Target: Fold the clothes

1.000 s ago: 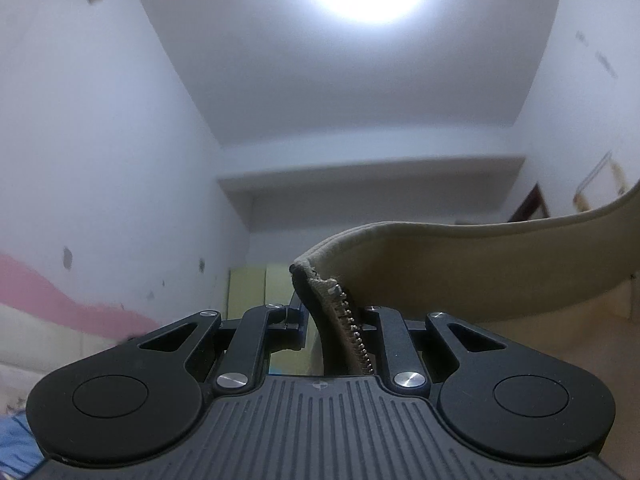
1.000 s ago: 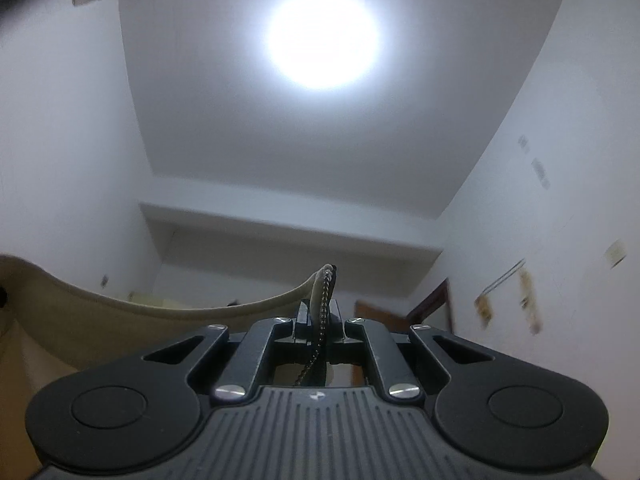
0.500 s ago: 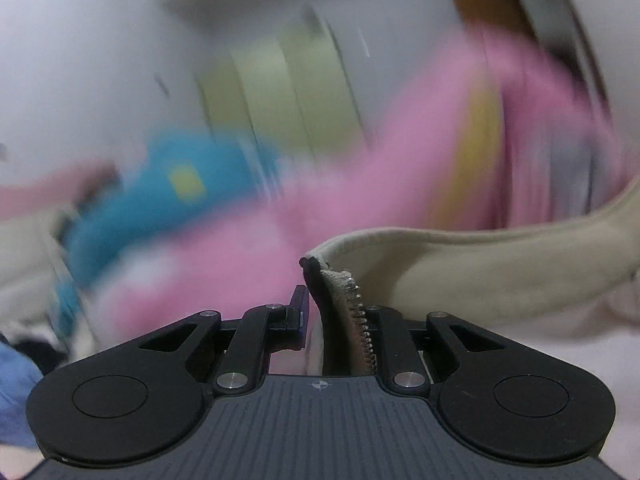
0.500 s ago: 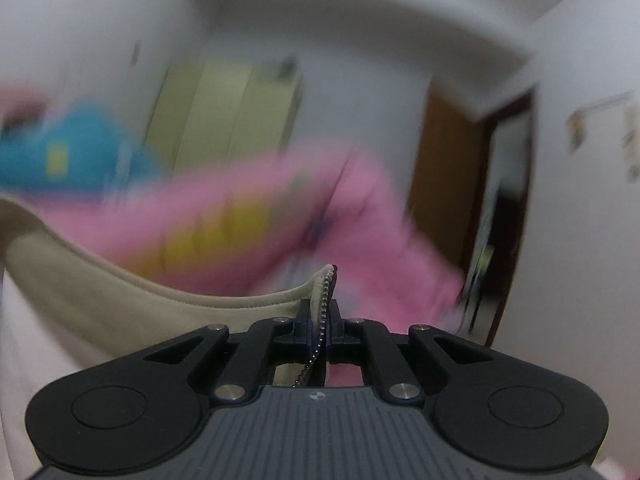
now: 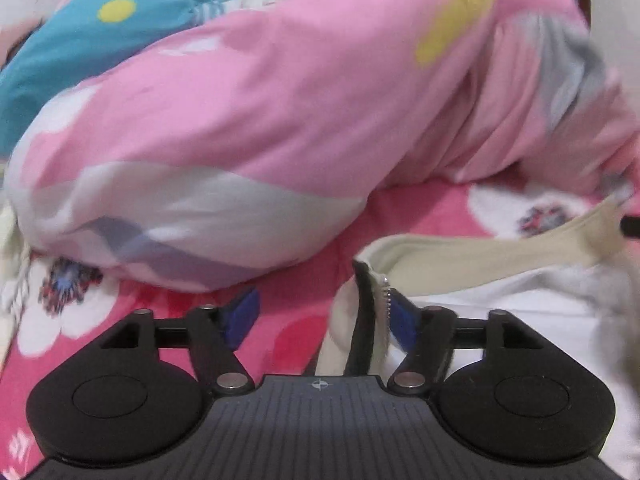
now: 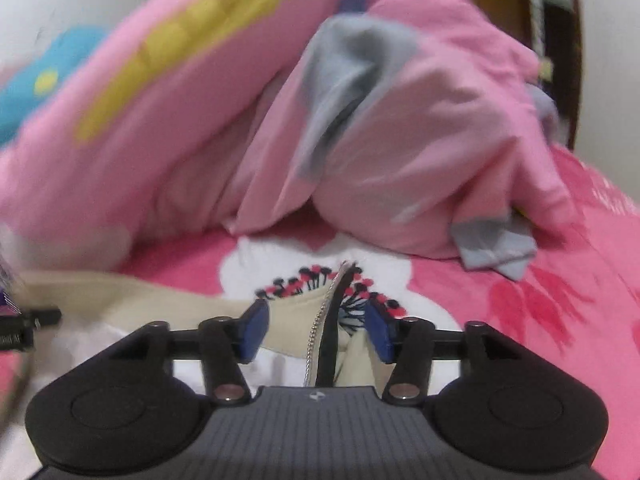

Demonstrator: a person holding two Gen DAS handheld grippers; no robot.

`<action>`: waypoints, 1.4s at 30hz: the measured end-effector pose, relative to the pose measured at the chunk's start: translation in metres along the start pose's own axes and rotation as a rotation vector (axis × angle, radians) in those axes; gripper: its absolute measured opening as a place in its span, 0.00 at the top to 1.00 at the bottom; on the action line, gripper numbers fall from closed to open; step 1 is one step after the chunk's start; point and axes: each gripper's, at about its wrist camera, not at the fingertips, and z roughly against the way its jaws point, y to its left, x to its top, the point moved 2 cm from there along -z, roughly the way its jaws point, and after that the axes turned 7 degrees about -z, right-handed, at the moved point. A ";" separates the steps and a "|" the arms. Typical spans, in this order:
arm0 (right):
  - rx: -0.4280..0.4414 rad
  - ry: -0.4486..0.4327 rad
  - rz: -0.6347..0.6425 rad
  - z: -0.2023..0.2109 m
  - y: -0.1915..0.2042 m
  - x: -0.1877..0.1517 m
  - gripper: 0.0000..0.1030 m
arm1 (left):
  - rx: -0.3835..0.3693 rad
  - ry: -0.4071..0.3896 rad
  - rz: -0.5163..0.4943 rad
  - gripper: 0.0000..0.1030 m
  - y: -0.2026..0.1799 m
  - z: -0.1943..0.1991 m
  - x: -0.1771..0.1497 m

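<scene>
A beige garment (image 5: 480,256) with a zipper along its edge lies on the pink floral bed sheet (image 5: 420,208). My left gripper (image 5: 320,316) is low over the sheet and its jaws are opening. The garment's zipper corner (image 5: 374,308) stands between the blue pads, leaning on the right one and free of the left one. In the right wrist view the beige garment (image 6: 100,292) stretches away to the left. My right gripper (image 6: 317,330) is opening too, and the other zipper edge (image 6: 324,328) stands loose between its pads, pressed by neither.
A bulky pink duvet (image 5: 280,100) with grey and yellow patches is heaped just beyond the garment, with a teal pillow (image 5: 80,40) behind it. A brown door (image 6: 500,0) shows at the back right. The sheet (image 6: 560,300) runs on to the right.
Both grippers swung down from pointing at the ceiling to the bed, bringing the garment down with them. Both pairs of jaws, shut on the zipper edges before, have parted.
</scene>
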 end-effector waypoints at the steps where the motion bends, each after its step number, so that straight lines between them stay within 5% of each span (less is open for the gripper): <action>1: 0.023 0.000 -0.048 0.014 -0.003 0.004 0.35 | -0.036 -0.004 0.030 0.32 0.006 0.017 0.000; 6: 0.162 -0.012 -0.231 0.101 -0.014 0.007 0.30 | -0.149 -0.059 0.142 0.26 0.031 0.092 -0.019; 12: 0.480 -0.009 -0.321 0.215 -0.018 -0.023 0.25 | -0.195 -0.098 0.261 0.26 0.071 0.186 -0.078; 20: 0.745 0.257 -0.266 0.267 0.040 -0.106 0.24 | -0.171 -0.021 0.271 0.26 0.088 0.225 -0.188; 29: 0.633 0.420 0.037 0.249 0.153 -0.198 0.24 | -0.061 0.000 0.320 0.26 0.109 0.245 -0.260; 35: 0.524 0.330 0.399 0.257 0.216 -0.241 0.24 | 0.008 -0.051 0.336 0.26 0.139 0.272 -0.269; 39: 0.576 0.338 0.523 0.264 0.242 -0.270 0.26 | 0.012 -0.055 0.368 0.26 0.154 0.274 -0.278; 42: 0.531 0.343 0.646 0.258 0.257 -0.295 0.36 | 0.009 -0.051 0.403 0.26 0.158 0.271 -0.285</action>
